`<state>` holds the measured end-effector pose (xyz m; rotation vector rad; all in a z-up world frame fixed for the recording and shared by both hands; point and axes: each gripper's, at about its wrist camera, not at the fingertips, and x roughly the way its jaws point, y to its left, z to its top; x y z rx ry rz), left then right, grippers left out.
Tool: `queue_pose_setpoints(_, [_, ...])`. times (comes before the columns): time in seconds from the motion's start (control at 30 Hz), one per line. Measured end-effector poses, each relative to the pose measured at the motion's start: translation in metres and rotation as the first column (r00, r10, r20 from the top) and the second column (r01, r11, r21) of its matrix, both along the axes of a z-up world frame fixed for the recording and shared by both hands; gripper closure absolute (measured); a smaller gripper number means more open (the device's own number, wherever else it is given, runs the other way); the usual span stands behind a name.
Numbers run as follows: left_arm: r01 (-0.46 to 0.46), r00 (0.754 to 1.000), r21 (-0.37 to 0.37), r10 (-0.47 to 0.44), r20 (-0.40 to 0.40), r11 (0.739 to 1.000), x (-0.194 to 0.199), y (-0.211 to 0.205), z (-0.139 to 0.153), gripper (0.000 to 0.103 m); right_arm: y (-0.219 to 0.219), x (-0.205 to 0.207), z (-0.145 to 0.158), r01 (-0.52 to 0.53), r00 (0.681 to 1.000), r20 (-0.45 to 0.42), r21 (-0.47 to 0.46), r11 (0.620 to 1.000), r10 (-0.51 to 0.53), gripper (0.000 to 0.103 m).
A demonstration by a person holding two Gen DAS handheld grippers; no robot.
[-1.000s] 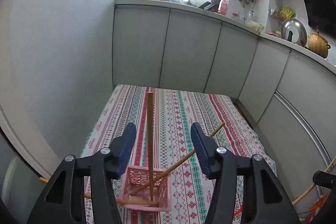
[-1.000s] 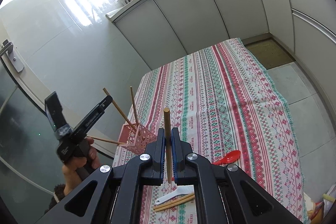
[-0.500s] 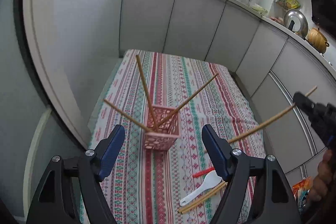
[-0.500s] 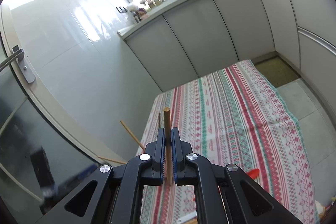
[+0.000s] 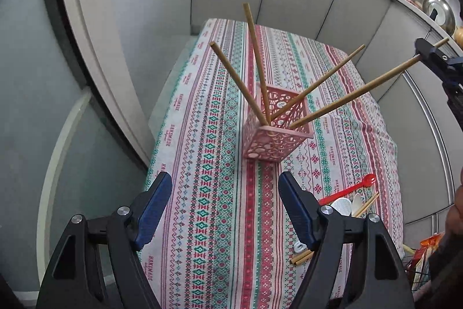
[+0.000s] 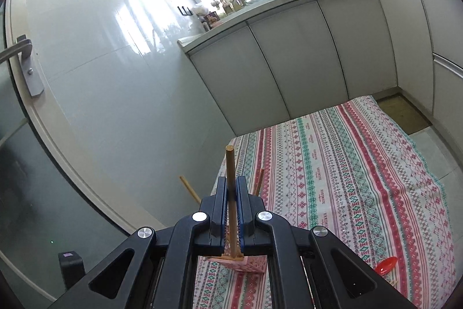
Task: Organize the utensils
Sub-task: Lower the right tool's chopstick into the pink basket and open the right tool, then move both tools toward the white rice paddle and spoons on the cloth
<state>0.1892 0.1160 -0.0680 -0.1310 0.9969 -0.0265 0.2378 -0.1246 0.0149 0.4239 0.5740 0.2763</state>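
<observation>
Your left hand-held gripper (image 5: 224, 210) has pulled back from the pink basket (image 5: 276, 132), jaws now wider and empty. Your right hand-held gripper (image 6: 231, 210) still pinches a chopstick (image 6: 230, 193), lower end over the basket. At 4 o'clock, spoons (image 5: 345, 200) are half hidden.

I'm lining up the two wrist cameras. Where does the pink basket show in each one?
Left wrist view: the pink basket stands mid-frame on the striped tablecloth, beyond the open fingers, chopsticks leaning out of it.
Right wrist view: only a pink strip shows low, under the shut fingers.
Shared landmark: the red spoon.
</observation>
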Motion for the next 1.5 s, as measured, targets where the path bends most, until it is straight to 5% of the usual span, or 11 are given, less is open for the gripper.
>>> queue_pose_setpoints(0.63, [0.014,1.0,-0.016,-0.015,-0.028,1.0,0.011,-0.003,-0.006,0.025,0.039,0.035,-0.063,-0.078,0.983,-0.171,-0.059,0.995,0.067,0.096])
queue_pose_setpoints(0.97, [0.058,0.998,-0.033,-0.059,-0.036,0.998,0.007,-0.023,-0.007,0.025,-0.006,0.001,-0.036,-0.059,0.97,-0.24,-0.054,0.997,0.045,0.085])
queue_pose_setpoints(1.13, [0.144,0.988,-0.025,-0.145,-0.057,0.989,-0.001,-0.057,-0.012,0.025,-0.051,-0.034,-0.042,-0.012,0.936,-0.35,-0.094,0.996,-0.022,0.077])
queue_pose_setpoints(1.2, [0.182,0.981,-0.015,-0.182,-0.07,0.983,-0.005,-0.072,-0.015,0.025,-0.068,-0.048,-0.048,0.01,0.919,-0.392,-0.11,0.994,-0.053,0.05])
queue_pose_setpoints(1.23, [0.199,0.977,-0.01,-0.199,-0.077,0.98,-0.007,-0.079,-0.017,0.025,-0.076,-0.056,-0.051,0.022,0.912,-0.404,-0.122,0.992,-0.07,0.046])
queue_pose_setpoints(1.5, [0.363,0.923,0.021,-0.356,-0.149,0.932,-0.025,-0.145,-0.039,0.025,-0.144,-0.117,-0.09,0.092,0.812,-0.559,-0.16,0.983,-0.168,0.043])
